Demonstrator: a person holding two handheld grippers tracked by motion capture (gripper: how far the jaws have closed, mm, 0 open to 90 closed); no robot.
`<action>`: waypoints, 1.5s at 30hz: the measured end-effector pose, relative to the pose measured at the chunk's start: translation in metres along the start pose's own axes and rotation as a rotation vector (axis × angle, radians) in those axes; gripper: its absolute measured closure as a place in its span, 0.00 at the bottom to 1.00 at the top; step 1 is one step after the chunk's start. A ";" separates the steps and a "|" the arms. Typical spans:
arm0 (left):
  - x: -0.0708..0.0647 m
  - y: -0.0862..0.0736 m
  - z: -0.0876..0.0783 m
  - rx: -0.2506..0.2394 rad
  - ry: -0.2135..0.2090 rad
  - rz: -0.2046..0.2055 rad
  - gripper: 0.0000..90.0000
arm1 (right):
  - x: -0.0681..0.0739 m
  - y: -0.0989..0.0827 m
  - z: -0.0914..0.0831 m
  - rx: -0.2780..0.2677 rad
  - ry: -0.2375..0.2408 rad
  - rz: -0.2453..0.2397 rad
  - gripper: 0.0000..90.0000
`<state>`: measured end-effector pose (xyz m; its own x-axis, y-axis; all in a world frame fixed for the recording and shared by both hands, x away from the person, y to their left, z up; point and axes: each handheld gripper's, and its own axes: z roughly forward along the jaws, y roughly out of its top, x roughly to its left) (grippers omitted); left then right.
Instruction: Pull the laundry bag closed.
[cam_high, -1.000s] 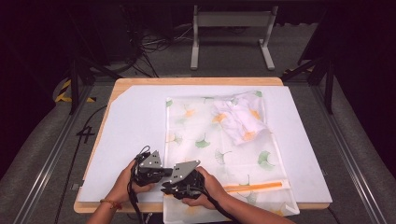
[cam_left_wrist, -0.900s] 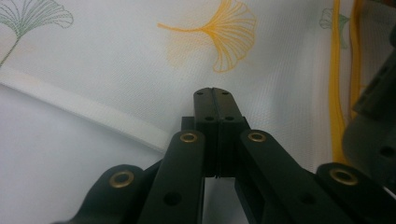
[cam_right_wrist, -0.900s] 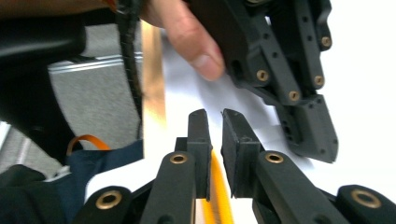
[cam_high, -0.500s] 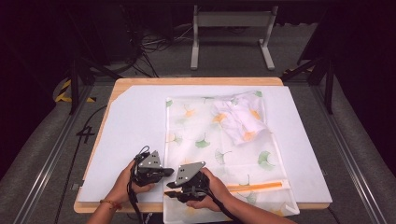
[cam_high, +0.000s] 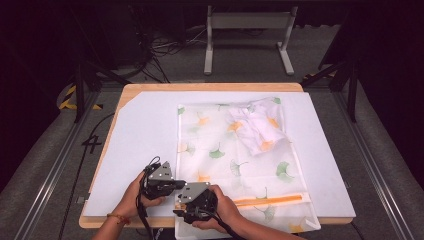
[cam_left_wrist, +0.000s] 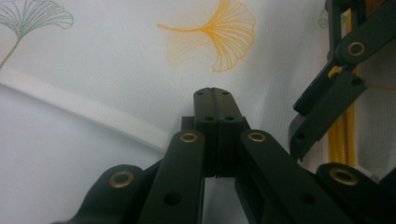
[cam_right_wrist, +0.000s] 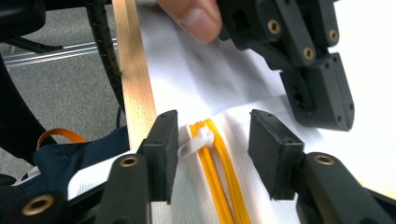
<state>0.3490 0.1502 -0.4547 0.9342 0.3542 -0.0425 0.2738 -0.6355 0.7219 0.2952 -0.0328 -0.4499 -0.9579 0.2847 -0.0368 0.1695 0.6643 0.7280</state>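
Mesh laundry bag (cam_high: 235, 160), white with green and orange leaf print, flat on the white sheet (cam_high: 145, 145) covering the counter (cam_high: 210, 87), reaching the near edge. Contents: crumpled cloth (cam_high: 257, 127) toward the far right corner. Orange zipper (cam_right_wrist: 217, 172) along the near end, white pull tab (cam_right_wrist: 196, 141). Right claw (cam_right_wrist: 212, 156) open, straddling the tab. Left claw (cam_left_wrist: 213, 105) closed, empty, over the mesh.

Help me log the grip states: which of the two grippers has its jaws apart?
The right gripper: its jaws stand apart on either side of the white zipper pull on the orange zipper. The left gripper differs, its jaws pressed flat together above the mesh bag.
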 end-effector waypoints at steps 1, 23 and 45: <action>0.000 0.000 0.000 0.000 0.000 0.000 1.00 | 0.000 0.000 0.000 0.000 0.000 0.000 0.61; 0.001 -0.001 0.000 -0.005 -0.006 -0.007 1.00 | -0.006 0.005 -0.012 -0.043 0.073 0.003 0.76; 0.002 -0.001 0.000 -0.006 -0.013 -0.010 1.00 | -0.007 0.015 -0.002 -0.020 0.090 -0.029 0.94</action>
<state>0.3502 0.1517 -0.4554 0.9344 0.3513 -0.0587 0.2816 -0.6279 0.7256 0.3040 -0.0260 -0.4374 -0.9795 0.2015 0.0030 0.1374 0.6572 0.7410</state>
